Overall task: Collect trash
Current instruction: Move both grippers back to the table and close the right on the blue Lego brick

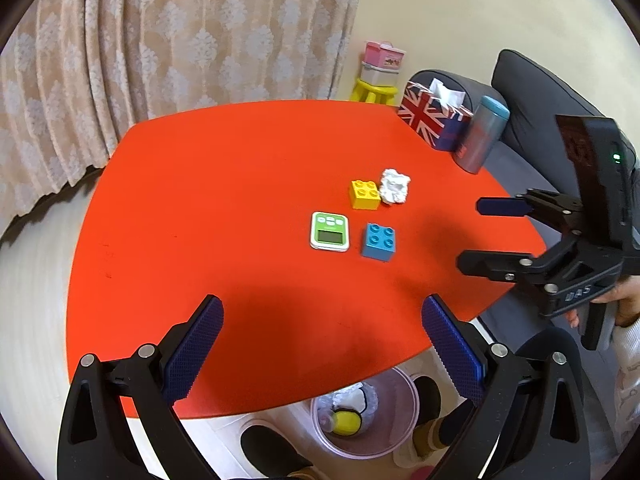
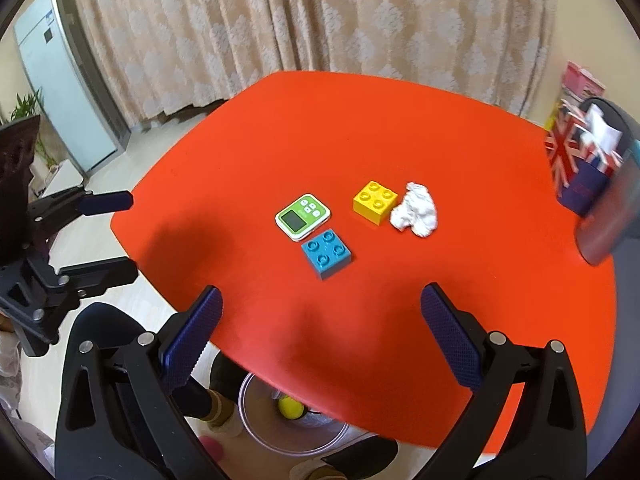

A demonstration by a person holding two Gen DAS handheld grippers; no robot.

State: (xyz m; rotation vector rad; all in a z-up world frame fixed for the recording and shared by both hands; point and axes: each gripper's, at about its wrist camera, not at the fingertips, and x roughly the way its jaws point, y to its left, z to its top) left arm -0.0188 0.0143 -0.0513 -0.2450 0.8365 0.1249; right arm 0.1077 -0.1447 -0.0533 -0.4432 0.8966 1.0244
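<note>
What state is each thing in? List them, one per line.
Left tool: open, empty, above the table.
Right tool: open, empty.
Paper wad: crumpled, on the table, touching the yellow block.
Timer: lying flat, screen up.
Blue block: studs up.
Bin: open, holding trash.

Crumpled tissue touches one block, right of the timer.

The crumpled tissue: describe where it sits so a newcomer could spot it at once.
On the red table, four small things cluster near the middle. The crumpled tissue lies right beside the yellow block, on the side toward the flag-patterned tissue box. It is the only white, shapeless, wrinkled thing there.
</note>
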